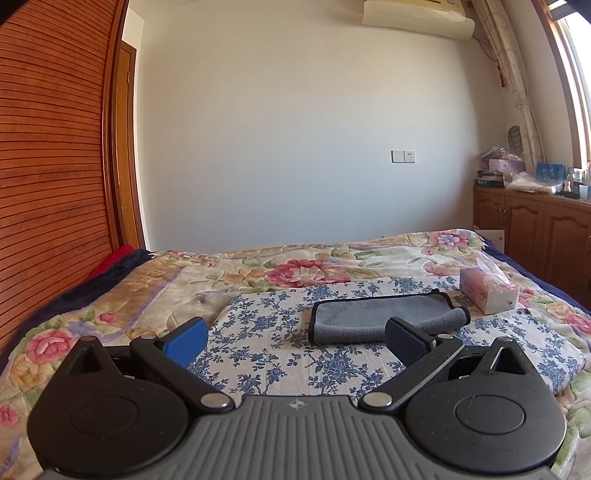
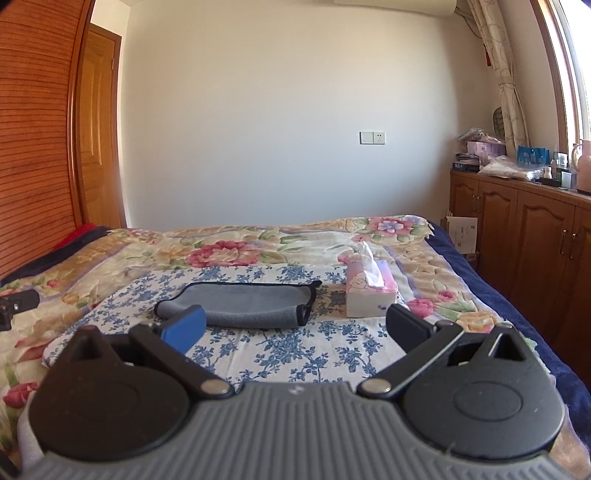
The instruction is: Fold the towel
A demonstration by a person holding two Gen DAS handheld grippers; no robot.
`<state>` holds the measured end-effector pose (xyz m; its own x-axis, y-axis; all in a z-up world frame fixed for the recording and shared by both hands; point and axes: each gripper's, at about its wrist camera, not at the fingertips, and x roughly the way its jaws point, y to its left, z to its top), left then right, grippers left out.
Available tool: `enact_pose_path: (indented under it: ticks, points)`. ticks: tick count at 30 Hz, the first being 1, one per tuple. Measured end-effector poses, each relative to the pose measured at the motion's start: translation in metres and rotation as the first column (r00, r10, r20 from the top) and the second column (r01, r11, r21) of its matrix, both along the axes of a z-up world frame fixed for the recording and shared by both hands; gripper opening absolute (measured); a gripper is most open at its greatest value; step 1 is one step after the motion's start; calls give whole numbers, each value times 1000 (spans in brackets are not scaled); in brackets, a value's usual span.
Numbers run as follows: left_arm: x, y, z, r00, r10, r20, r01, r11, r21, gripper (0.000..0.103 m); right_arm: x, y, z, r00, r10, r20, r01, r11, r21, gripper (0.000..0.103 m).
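Count, both wrist views:
- Grey towel (image 1: 384,317): 1, lying on the blue-flowered cloth (image 1: 273,354).
- Blue-flowered cloth: 1, spread on the bed (image 1: 122,295).
- Tissue box (image 2: 369,293): 1, just beside the towel.
- Bed: 1.
- Claws: 2. Left claw (image 1: 295,338), 2 fingers, spread wide, empty. Right claw (image 2: 295,326), 2 fingers, spread wide, empty.
- Wall socket plate (image 2: 372,137): 1.
- Air conditioner (image 1: 417,16): 1.
- Cabinet doors (image 2: 543,243) along the window side: at least 4; further ones cut off at frame edge.
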<state>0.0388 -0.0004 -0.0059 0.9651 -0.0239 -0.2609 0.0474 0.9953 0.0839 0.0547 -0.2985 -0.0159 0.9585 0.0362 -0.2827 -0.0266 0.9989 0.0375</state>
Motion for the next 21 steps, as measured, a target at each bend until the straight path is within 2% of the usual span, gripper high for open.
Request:
enact_pose_path:
  ticks: [21]
  points:
    - [1, 1, -1, 1000, 2, -1, -2, 1000, 3, 103, -1, -1, 0, 1000, 0, 2, 0, 1000, -5, 103]
